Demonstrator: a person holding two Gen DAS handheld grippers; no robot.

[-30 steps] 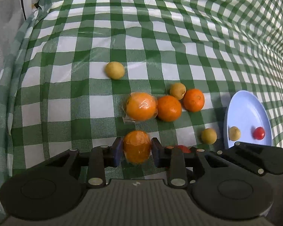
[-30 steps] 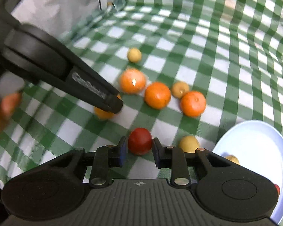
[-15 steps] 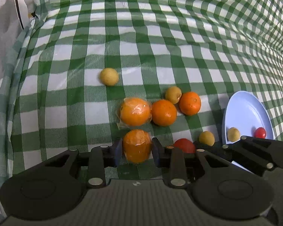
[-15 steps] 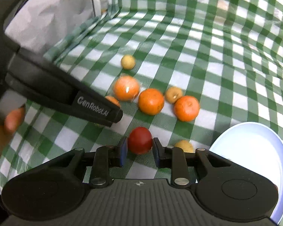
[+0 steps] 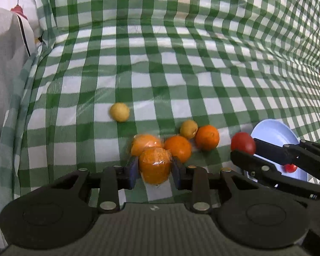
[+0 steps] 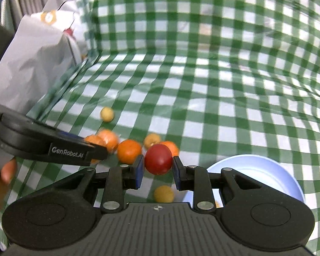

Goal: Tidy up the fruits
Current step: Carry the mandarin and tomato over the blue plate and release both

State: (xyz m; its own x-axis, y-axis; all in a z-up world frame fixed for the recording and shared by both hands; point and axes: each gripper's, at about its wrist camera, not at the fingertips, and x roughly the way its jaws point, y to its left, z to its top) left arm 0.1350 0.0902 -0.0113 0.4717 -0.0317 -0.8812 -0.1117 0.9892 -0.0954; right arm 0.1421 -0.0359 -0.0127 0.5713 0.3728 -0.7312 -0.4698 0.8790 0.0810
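Left gripper (image 5: pixel 154 166) pinching a plastic-wrapped orange (image 5: pixel 155 164), long axis upright, just left of the blue plate (image 5: pixel 273 131), right gripper (image 6: pixel 157 166) clamping a round red tomato (image 6: pixel 158 159) beside that plate's near-left rim.

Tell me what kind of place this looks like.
Probably a home dining table: a green checked tablecloth covers it, loose oranges lie on the cloth, and a light blue plate sits beside them.
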